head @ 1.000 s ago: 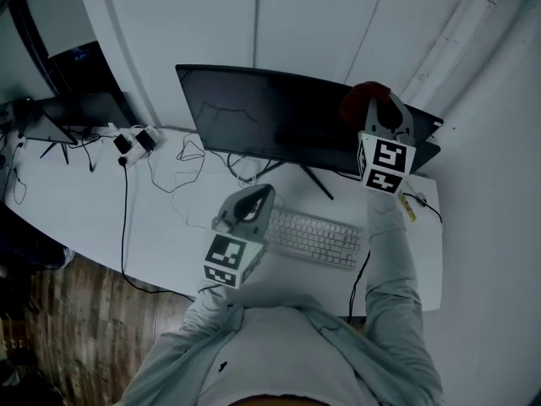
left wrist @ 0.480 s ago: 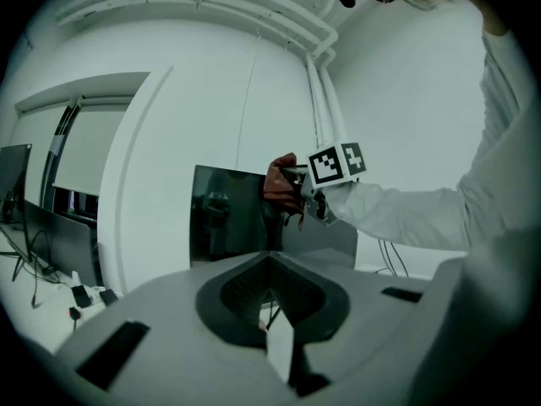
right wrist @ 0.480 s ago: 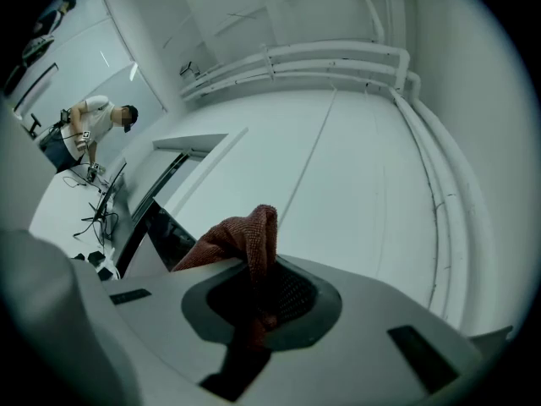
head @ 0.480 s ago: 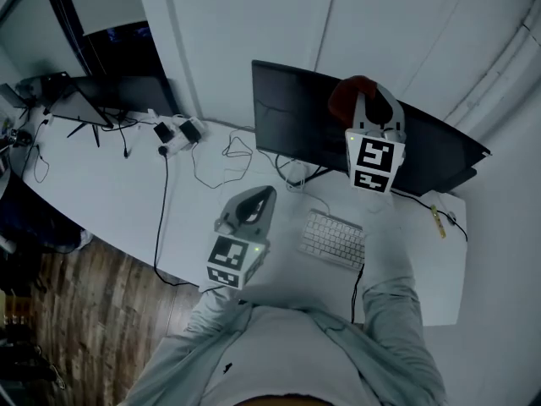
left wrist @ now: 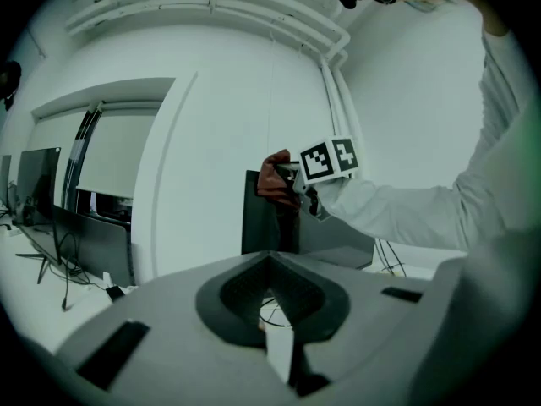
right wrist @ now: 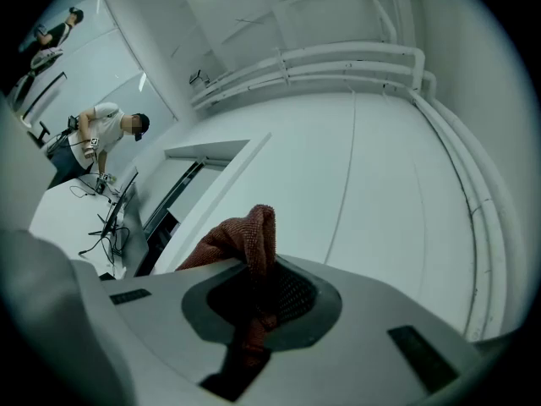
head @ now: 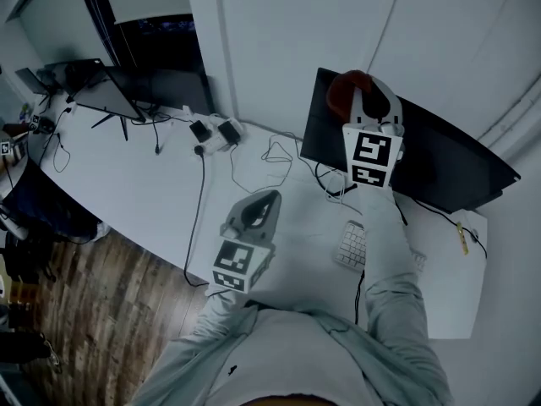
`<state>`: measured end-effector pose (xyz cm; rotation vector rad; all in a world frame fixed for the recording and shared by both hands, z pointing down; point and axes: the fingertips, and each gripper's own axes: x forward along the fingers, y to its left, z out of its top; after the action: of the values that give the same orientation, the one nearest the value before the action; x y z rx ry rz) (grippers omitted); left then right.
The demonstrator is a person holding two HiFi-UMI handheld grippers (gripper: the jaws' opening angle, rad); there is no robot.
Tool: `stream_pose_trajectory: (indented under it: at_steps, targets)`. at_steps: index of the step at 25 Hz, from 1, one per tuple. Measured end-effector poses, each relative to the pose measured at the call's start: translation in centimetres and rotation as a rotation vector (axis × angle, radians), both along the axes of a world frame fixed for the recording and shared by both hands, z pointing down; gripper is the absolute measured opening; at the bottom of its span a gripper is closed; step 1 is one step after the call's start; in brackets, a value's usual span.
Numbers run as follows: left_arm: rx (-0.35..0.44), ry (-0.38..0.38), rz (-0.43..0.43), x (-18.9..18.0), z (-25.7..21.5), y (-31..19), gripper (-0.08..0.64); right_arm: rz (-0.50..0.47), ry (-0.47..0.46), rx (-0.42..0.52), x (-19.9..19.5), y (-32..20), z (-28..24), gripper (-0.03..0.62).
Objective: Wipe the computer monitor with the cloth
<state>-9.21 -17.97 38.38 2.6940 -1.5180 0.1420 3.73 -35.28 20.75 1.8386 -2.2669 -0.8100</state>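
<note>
So the right gripper is clamping the red cloth by the monitor's top edge, while the left gripper is hanging clenched and empty over the desk.

My right gripper has the cloth between its jaws, at the left end of the monitor. The monitor runs off to its right along the back of the desk. The keyboard lies under my right forearm. My left gripper hangs lower left, nearer me, above the desk. Cables lie beyond it, and a second monitor stands far to its left.
</note>
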Motion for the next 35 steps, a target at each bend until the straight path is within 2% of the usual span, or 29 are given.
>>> stream_pose_trajectory:
  at_steps: [7,15,22,27,35]
  targets:
    - [0.004,0.010,-0.034,-4.3,0.3,-0.7,0.020,-0.018,0.022,-0.011,-4.9,-1.4,0.0,0.035]
    - [0.023,0.024,-0.041,-6.3,-0.1,-0.8,0.020,-0.027,0.033,-0.042,-6.9,-1.7,0.0,0.035]
    - [0.022,0.034,-0.053,-7.2,-0.3,0.1,0.020,-0.060,0.021,-0.046,-7.9,-0.8,-0.1,0.035]
    - [0.050,0.024,-0.066,-7.9,-1.0,1.0,0.020,-0.082,-0.015,-0.046,-7.9,1.1,0.4,0.035]
    - [0.057,0.010,-0.079,-8.2,-1.1,2.3,0.020,-0.093,-0.045,-0.060,-5.7,5.3,2.6,0.035]
